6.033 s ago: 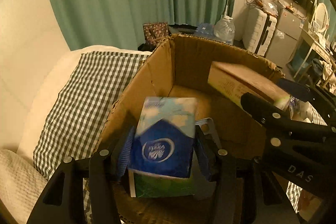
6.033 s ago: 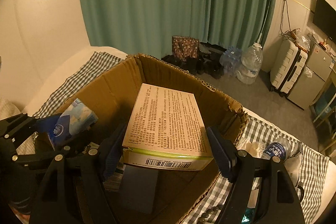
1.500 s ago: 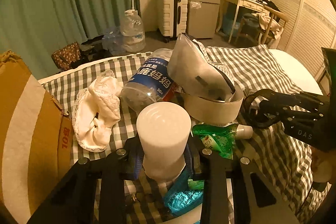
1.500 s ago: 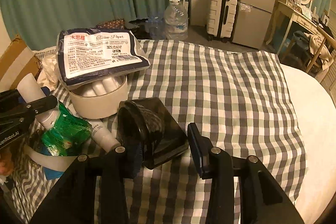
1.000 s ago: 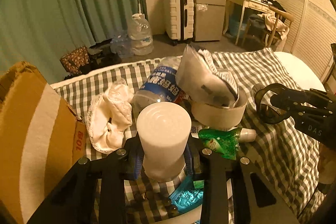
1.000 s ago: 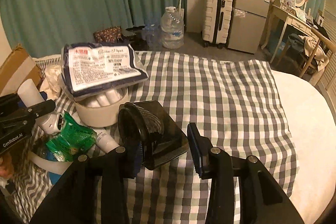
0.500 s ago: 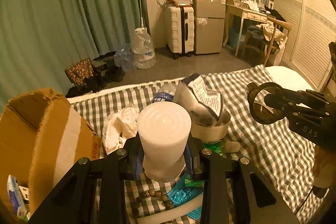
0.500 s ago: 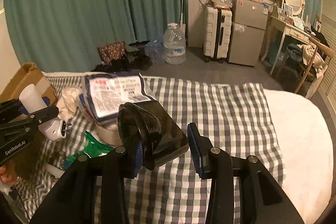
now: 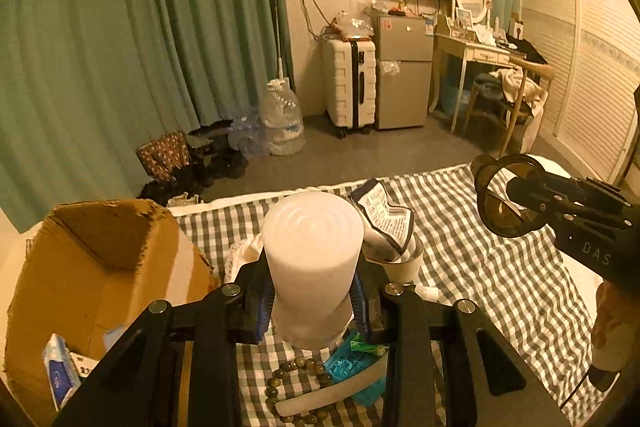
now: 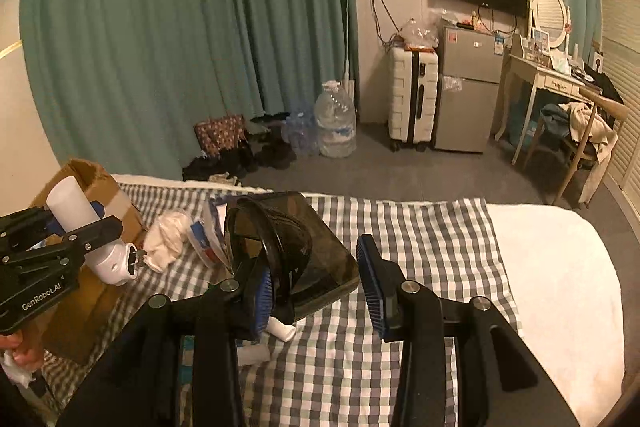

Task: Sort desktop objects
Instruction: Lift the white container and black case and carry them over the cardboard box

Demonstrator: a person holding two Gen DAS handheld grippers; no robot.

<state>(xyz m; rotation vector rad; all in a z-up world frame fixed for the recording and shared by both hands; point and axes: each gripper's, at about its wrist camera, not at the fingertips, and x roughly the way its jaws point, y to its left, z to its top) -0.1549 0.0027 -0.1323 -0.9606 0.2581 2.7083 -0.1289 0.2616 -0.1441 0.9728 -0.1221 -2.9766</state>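
The white plug-in lamp (image 9: 312, 267), a frosted cylinder on a base with plug prongs, sits clenched between the fingers (image 9: 260, 301) of the left gripper (image 9: 312, 301), held in the air above the checked bedspread (image 9: 500, 267). The dark smoky container (image 10: 288, 251), lying on its side with its round mouth toward the camera, is between the fingers of the right gripper (image 10: 316, 281); the left pad presses its rim, while a gap shows before the right pad, so the hold looks one-sided and I cannot tell how firm it is. Below lie beads (image 9: 296, 371), a teal packet (image 9: 352, 367), a white bowl (image 9: 400, 263) with a printed pouch (image 9: 384, 219) in it, and a white cloth (image 10: 168, 235). The open cardboard box (image 9: 92, 267), already holding a tissue pack (image 9: 60, 367), stands at the left edge of the bed. The step in hand looks like carrying both picked items; next they must swing left over the box and be lowered inside before the fingers release.
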